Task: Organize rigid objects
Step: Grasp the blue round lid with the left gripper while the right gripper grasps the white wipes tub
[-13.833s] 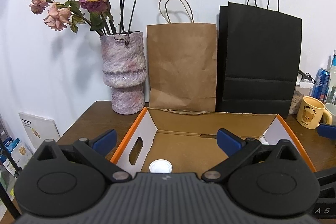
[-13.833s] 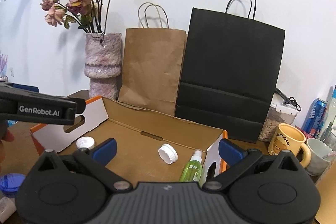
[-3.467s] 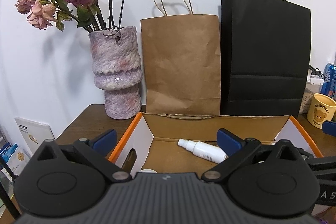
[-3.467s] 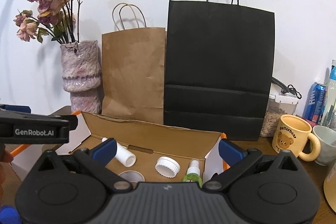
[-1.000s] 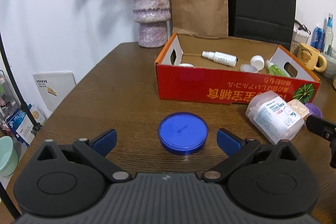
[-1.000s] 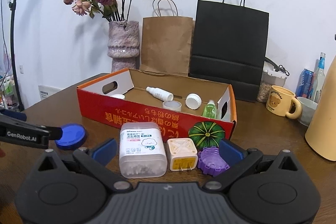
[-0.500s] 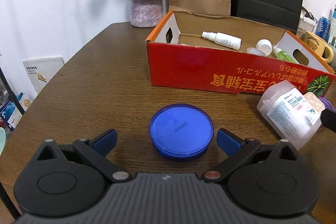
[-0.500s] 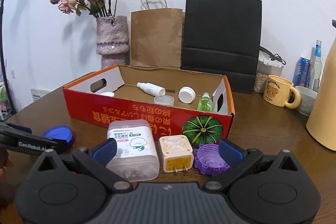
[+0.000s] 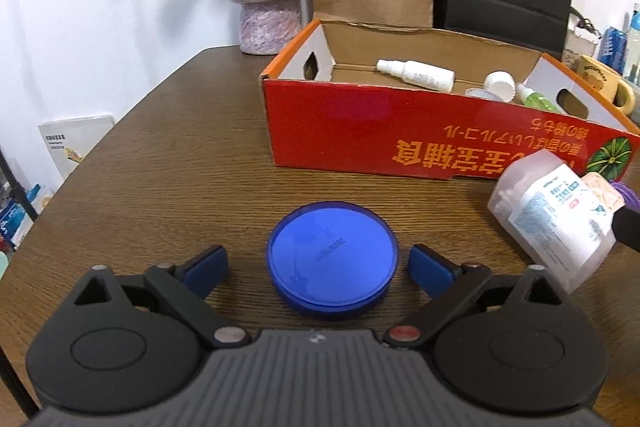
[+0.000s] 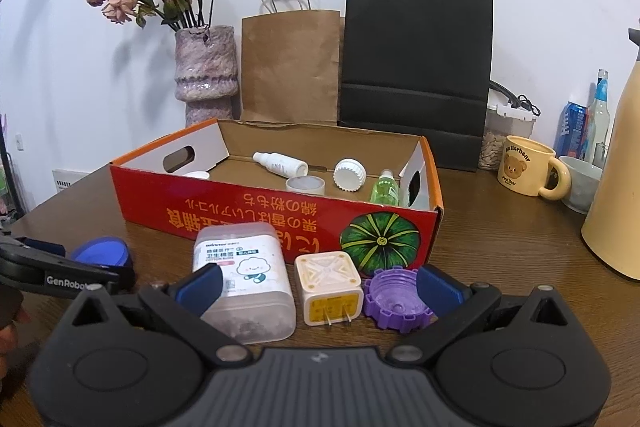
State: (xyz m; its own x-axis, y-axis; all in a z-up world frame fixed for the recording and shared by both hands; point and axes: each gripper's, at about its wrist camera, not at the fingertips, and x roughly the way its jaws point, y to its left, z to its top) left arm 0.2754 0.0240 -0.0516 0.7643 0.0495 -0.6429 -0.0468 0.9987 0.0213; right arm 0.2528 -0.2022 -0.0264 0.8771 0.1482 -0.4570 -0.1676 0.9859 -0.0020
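My left gripper [image 9: 318, 265] is closing in around the blue lid [image 9: 332, 259] on the table [image 9: 160, 155], pads not touching it yet. Only my right gripper [image 10: 320, 285], sitting wide apart, is showing the purple cap [image 10: 396, 301] whole, beside the plug [image 10: 328, 283].

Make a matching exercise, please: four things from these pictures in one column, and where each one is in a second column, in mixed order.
Things
1. blue lid
2. white spray bottle
3. purple cap
4. mug

Places
A. lying inside the red box
B. on the table, to the right of the yellow plug
C. between the open fingers of the left gripper
D. on the table, to the right of the box, near the wall

Pairs: 1-C, 2-A, 3-B, 4-D
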